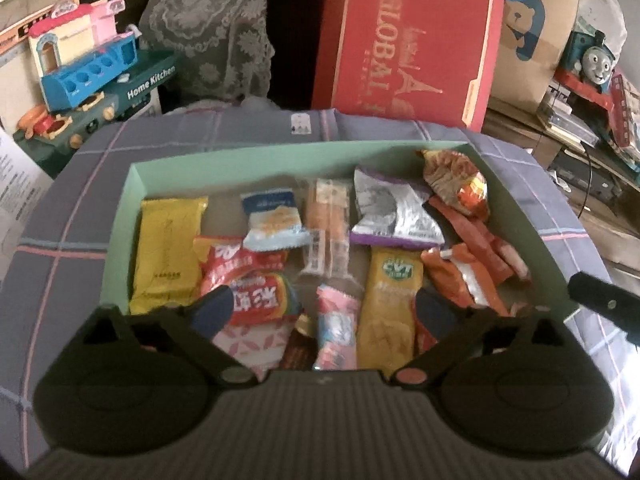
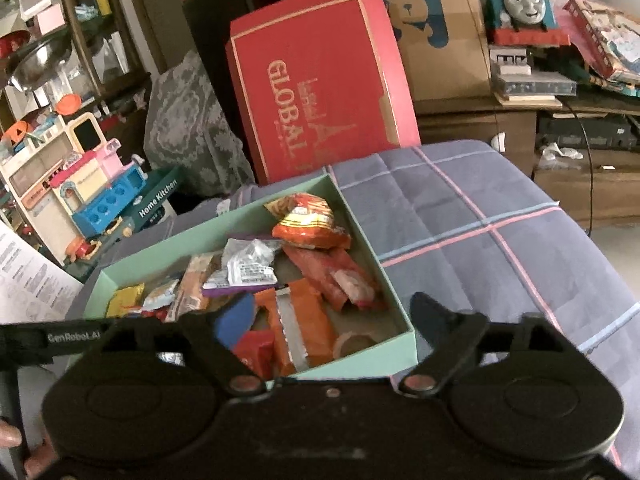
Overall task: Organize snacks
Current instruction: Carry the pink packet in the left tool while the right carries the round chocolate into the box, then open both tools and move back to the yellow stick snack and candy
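A mint-green box (image 1: 224, 154) (image 2: 360, 364) lies on the checked cloth and holds several snack packets: a yellow bar (image 1: 168, 248), a red packet (image 1: 244, 276), a blue-white packet (image 1: 272, 220), a silver-purple packet (image 1: 394, 212) (image 2: 248, 266), a yellow CVT bar (image 1: 390, 300), orange packets (image 1: 468, 276) (image 2: 304, 320) and a crumpled orange bag (image 1: 456, 178) (image 2: 310, 220). My left gripper (image 1: 324, 310) hangs open over the box's near side, nothing between its fingers. My right gripper (image 2: 334, 314) stands open above the box's near right corner, holding nothing.
A red GLOBAL box (image 1: 408, 44) (image 2: 320, 80) leans behind the table. A toy kitchen (image 1: 88, 68) (image 2: 104, 196) stands at the left, a toy train (image 1: 596, 60) (image 2: 520, 4) and shelves at the right. A hand (image 2: 12, 436) shows at the lower left. Checked cloth (image 2: 480, 232) stretches right of the box.
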Available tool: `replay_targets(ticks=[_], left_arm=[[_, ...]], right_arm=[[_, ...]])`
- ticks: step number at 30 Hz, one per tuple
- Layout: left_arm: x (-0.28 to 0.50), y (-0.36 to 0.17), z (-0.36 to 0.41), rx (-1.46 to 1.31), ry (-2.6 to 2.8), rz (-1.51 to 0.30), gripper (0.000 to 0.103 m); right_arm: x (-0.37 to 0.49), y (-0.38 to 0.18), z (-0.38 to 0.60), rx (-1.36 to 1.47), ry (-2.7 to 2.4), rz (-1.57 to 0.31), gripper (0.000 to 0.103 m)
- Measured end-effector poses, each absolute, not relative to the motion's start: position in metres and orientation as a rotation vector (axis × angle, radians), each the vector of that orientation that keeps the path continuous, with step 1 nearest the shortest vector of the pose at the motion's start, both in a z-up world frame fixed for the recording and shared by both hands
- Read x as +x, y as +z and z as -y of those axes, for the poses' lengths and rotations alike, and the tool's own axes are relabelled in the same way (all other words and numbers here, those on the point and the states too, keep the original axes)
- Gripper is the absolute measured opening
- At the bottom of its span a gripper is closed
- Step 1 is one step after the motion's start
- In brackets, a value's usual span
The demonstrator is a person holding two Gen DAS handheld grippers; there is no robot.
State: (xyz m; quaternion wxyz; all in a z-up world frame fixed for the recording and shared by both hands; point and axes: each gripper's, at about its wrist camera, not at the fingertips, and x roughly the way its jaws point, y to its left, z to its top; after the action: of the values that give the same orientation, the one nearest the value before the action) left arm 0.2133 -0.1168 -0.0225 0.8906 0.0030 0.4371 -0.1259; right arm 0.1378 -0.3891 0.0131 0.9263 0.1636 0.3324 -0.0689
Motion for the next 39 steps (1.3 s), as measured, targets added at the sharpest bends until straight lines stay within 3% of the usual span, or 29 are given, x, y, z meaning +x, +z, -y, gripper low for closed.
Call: replay_targets(ticks=[2,8,28,39], left_arm=[[0.209,-0.024,0.114,0.006,-0.254,-0.914,0.101],[0.186,-0.024,0.104,-0.017,-0.258,-0.925,0.103],[0.115,-0.021,0.076,-0.056,-0.256,-0.957,0.103],[0.096,-0.055,0.077,-0.014,-0.245,-1.038,0.103]], right_arm=[[0.136,0.014,0.389,0.342,-0.136,-0.683,0.095],[0.128,0.013,0.384,0.348,-0.125,-0.696,0.099],[0.072,0.011,0.383,0.367,-0.124,-0.746,0.103],[0.066,-0.003,0.377,0.375,-0.098,-0.805,0.103]])
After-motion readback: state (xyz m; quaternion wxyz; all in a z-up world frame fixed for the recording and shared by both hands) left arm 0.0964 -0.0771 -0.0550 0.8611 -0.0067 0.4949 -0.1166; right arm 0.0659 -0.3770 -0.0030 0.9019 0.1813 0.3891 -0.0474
